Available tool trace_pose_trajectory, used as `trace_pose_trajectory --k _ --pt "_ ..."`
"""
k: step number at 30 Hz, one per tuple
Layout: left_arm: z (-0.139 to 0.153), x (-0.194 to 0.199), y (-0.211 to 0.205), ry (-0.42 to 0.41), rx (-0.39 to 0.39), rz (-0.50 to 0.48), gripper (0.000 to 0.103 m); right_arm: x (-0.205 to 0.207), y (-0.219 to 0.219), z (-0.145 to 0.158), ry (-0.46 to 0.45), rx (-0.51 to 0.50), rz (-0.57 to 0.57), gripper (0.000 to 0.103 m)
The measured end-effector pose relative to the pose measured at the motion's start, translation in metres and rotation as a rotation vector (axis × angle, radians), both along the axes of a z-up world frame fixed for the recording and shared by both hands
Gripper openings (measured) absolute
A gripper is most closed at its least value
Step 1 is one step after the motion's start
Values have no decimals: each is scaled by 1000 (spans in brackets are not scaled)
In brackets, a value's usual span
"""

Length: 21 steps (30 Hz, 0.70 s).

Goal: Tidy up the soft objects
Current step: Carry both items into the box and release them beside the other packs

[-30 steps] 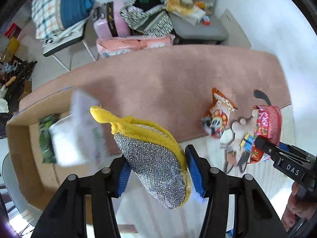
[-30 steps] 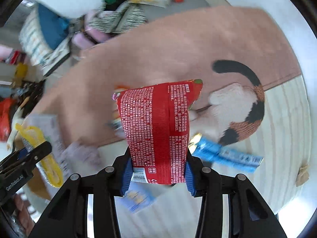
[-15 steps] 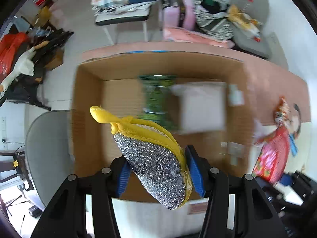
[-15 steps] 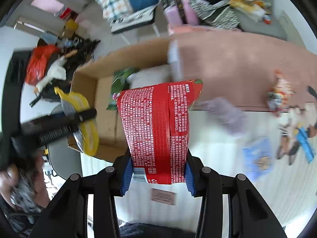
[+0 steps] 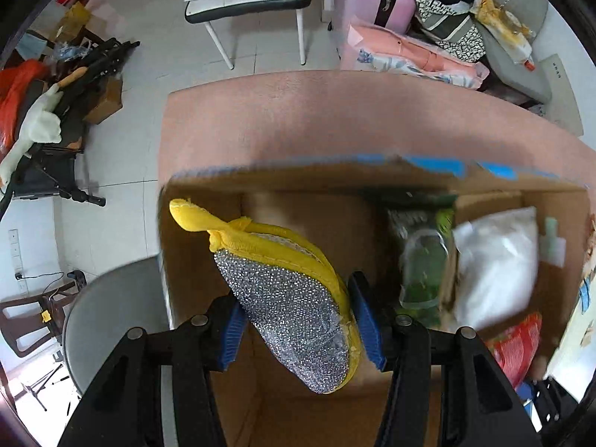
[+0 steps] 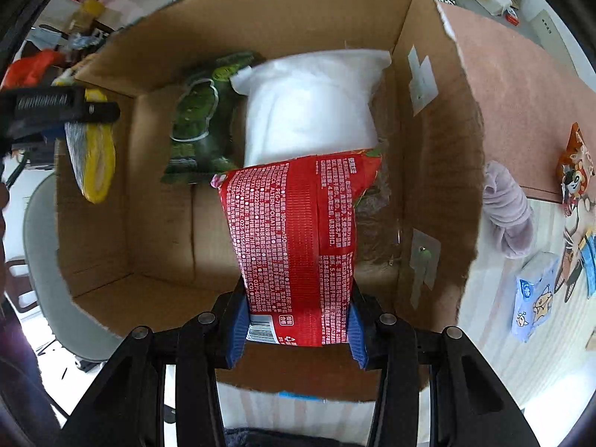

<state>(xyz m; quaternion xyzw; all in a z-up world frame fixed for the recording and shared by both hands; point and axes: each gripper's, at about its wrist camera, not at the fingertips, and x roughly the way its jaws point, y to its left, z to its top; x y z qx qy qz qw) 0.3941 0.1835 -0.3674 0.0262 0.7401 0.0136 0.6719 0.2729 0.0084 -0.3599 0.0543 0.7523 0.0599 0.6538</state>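
Red printed plastic snack packet (image 6: 298, 246) pinched in right gripper (image 6: 298, 329) over open brown cardboard box (image 6: 260, 7), yellow-edged silver mesh scrub pad (image 5: 294, 309) clamped in left gripper (image 5: 303, 329) beside it; letting go w/ either near the wall could drop stuff outside.

Box floor (image 6: 160, 231) bare left; green packet (image 6: 201, 119), white bag (image 6: 309, 111) crowd far side.
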Motion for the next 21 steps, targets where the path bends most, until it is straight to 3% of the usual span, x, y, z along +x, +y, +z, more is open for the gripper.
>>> trace_pose_trajectory --k 9,14,18,21 --pt "-20 17 -1 50 -3 -22 54 0 12 -33 71 -56 5 48" --pt "-11 19 9 50 -64 37 58 2 12 -32 79 -45 -21 72" --pt "9 11 10 -10 -52 19 91 3 12 -18 55 -51 -24 73" --pt "23 2 12 -39 -48 17 97 5 13 -6 35 -61 -27 86"
